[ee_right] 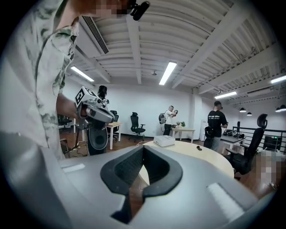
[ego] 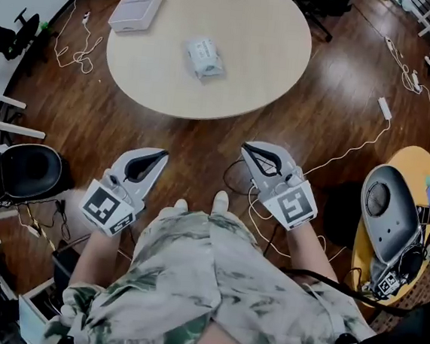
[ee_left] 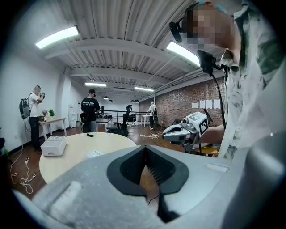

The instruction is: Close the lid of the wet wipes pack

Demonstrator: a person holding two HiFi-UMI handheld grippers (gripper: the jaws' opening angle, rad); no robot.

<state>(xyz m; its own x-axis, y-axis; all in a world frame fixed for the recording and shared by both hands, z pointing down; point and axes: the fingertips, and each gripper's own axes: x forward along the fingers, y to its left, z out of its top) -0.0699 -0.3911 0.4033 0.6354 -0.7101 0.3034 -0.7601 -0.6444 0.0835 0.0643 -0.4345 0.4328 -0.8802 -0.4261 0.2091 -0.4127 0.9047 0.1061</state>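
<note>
Shirt fabric (ego: 189, 278) hides most of both arms. Beyond it are 2 grippers, the left gripper (ego: 157, 156) and the right gripper (ego: 249, 149), each with jaws pressed together on nothing. Well ahead of both, 1 wet wipes pack (ego: 203, 57) lies on the round surface (ego: 257, 50); its lid is too small to read. 1 white box (ego: 136, 9) sits farther, ahead-left.

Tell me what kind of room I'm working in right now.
Most likely an open-plan office or lab workspace: a round table carrying the wet wipes pack, an office chair and desk further off, a brick wall, and loose cables across the wood floor.
</note>
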